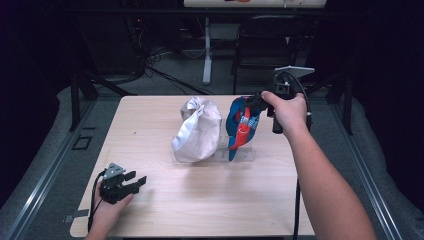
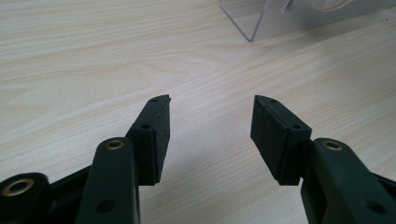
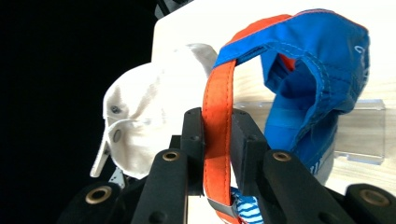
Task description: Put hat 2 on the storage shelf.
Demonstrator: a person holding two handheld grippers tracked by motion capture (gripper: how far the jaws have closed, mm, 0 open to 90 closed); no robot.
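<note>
A blue and orange cap [image 1: 241,125] hangs over a clear stand [image 1: 245,153] at the middle of the table. My right gripper [image 1: 255,101] is shut on the cap's top edge. In the right gripper view the jaws clamp the cap's orange strap [image 3: 216,135], with the blue cap [image 3: 322,70] beyond. A white cap [image 1: 197,129] sits on the stand to the left of it, and the white cap [image 3: 144,112] also shows past the jaws. My left gripper [image 1: 136,182] rests open near the front left corner, with bare wood between its fingers [image 2: 156,135].
The wooden table [image 1: 150,120] has a dark floor around it. A black chair [image 1: 265,40] and a white table leg [image 1: 207,50] stand behind. A corner of the clear stand [image 2: 252,21] lies ahead of the left gripper.
</note>
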